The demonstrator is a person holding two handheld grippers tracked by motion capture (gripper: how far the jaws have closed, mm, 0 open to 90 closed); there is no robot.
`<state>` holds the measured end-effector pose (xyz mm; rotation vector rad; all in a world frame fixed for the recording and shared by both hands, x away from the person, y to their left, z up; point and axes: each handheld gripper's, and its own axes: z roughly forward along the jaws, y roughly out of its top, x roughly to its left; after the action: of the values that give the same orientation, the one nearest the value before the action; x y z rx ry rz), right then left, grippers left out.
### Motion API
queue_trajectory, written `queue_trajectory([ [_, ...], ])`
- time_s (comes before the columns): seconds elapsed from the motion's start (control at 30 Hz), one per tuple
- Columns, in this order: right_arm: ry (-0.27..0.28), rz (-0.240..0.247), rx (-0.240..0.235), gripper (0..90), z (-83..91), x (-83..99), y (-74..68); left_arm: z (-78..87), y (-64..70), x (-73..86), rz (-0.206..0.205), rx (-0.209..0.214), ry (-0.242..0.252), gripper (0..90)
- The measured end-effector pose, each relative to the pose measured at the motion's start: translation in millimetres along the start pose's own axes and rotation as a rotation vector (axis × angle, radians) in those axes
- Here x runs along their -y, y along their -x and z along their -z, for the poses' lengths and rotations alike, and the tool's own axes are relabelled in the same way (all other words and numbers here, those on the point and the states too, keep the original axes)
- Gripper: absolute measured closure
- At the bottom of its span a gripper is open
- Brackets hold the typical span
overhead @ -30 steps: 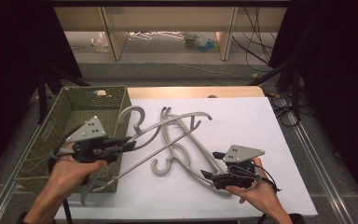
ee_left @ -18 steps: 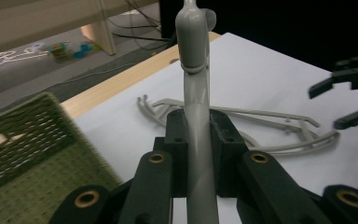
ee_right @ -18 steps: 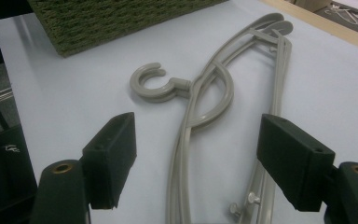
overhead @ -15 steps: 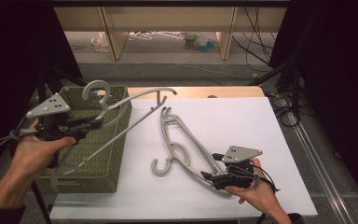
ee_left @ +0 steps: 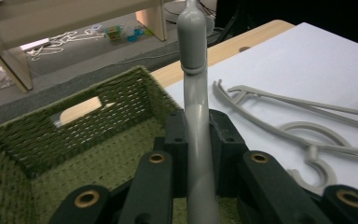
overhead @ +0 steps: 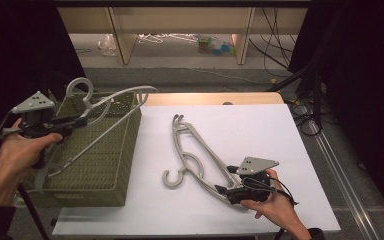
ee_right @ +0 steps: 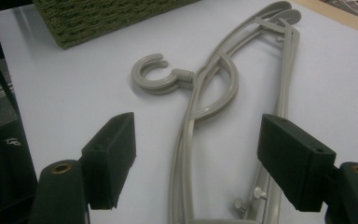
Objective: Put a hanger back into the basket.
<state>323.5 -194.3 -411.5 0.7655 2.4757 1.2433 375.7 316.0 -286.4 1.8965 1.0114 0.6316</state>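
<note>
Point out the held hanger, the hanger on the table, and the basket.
Held hanger (overhead: 111,121), high view, on its lower bar.
Table hanger (overhead: 172,179), high view, on its hook.
Basket (overhead: 98,165), high view, on its woven floor.

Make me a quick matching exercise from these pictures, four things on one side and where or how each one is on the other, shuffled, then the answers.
Things:
1. held hanger
2. second hanger
3. green basket
4. right gripper

States:
A. open, at the end of a hanger
B. clamped in the left gripper, over the basket
C. lying flat on the white table
D. at the table's left edge

Pairs: 1-B, 2-C, 3-D, 4-A
</note>
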Motion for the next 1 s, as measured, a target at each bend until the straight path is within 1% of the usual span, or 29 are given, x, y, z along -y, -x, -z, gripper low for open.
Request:
queue_trajectory([
  [0.1,-0.008,0.005,-0.007,29.0,-1.1,0.9,0.3,0.0,-11.2,3.0,0.018,-0.023,-0.007,78.7],
  [0.17,-0.013,-0.001,-0.009,29.0,-1.8,1.1,0.3,0.8,-18.4,5.3,0.025,-0.042,-0.007,78.6],
  [0.2,-0.012,-0.003,-0.008,29.0,-2.1,1.3,0.1,0.8,-18.4,5.3,0.025,-0.042,-0.007,78.6],
  [0.27,-0.016,-0.008,-0.013,29.0,-2.6,2.0,0.2,-0.1,-26.5,9.6,0.031,-0.053,-0.009,78.6],
  [0.3,-0.017,-0.007,-0.014,29.0,-3.0,2.1,0.3,-0.1,-26.5,9.6,0.031,-0.053,-0.009,78.6],
  [0.33,-0.018,-0.006,-0.010,28.9,-4.0,2.5,0.5,-0.4,-28.8,10.6,0.033,-0.060,-0.022,78.6],
  [0.4,-0.021,-0.004,-0.009,28.8,-4.6,2.7,0.5,-1.4,-31.4,12.5,0.033,-0.064,-0.029,78.6],
  [0.47,-0.024,-0.001,-0.016,28.8,-4.8,2.9,0.1,-2.8,-34.8,14.5,0.040,-0.055,-0.028,78.6],
  [0.53,-0.028,-0.004,-0.018,28.8,-4.7,3.0,-0.5,-2.9,-38.5,15.8,0.034,-0.066,-0.038,78.6],
  [0.57,-0.026,0.000,-0.015,28.8,-4.9,2.9,0.1,-2.7,-41.8,17.5,0.041,-0.075,-0.051,78.6],
  [0.6,-0.025,0.000,-0.016,28.8,-4.8,2.9,0.1,-2.6,-44.5,18.4,0.037,-0.076,-0.060,78.6],
  [0.67,-0.025,-0.004,-0.019,28.8,-4.4,3.1,-0.1,-2.4,-45.7,19.1,0.041,-0.080,-0.066,78.6],
  [0.7,-0.023,0.002,-0.018,28.8,-4.7,3.1,0.5,-3.0,-50.4,21.2,0.034,-0.090,-0.078,78.6],
  [0.77,-0.024,0.000,-0.017,28.7,-5.0,3.0,0.5,-3.4,-51.7,21.6,0.034,-0.091,-0.083,78.6],
  [0.8,-0.029,-0.001,-0.016,28.7,-5.2,2.8,0.1,-5.8,-57.0,24.1,0.030,-0.102,-0.098,78.6],
  [0.83,-0.029,0.002,-0.019,28.8,-5.4,2.9,-0.2,-6.8,-59.2,25.3,0.039,-0.102,-0.107,78.6],
  [0.9,-0.026,0.001,-0.017,28.8,-5.6,3.0,-0.5,-8.3,-60.7,26.4,0.041,-0.106,-0.107,78.6],
  [0.93,-0.027,0.000,-0.020,28.7,-5.6,3.0,-0.6,-11.5,-62.4,28.5,0.058,-0.108,-0.116,78.6],
  [0.97,-0.028,0.004,-0.018,28.7,-6.1,3.0,-0.1,-13.0,-63.1,29.4,0.057,-0.106,-0.121,78.5],
  [1.0,-0.029,0.004,-0.018,28.7,-6.3,3.0,-0.1,-12.1,-66.0,29.2,0.013,-0.094,-0.171,78.5],
])
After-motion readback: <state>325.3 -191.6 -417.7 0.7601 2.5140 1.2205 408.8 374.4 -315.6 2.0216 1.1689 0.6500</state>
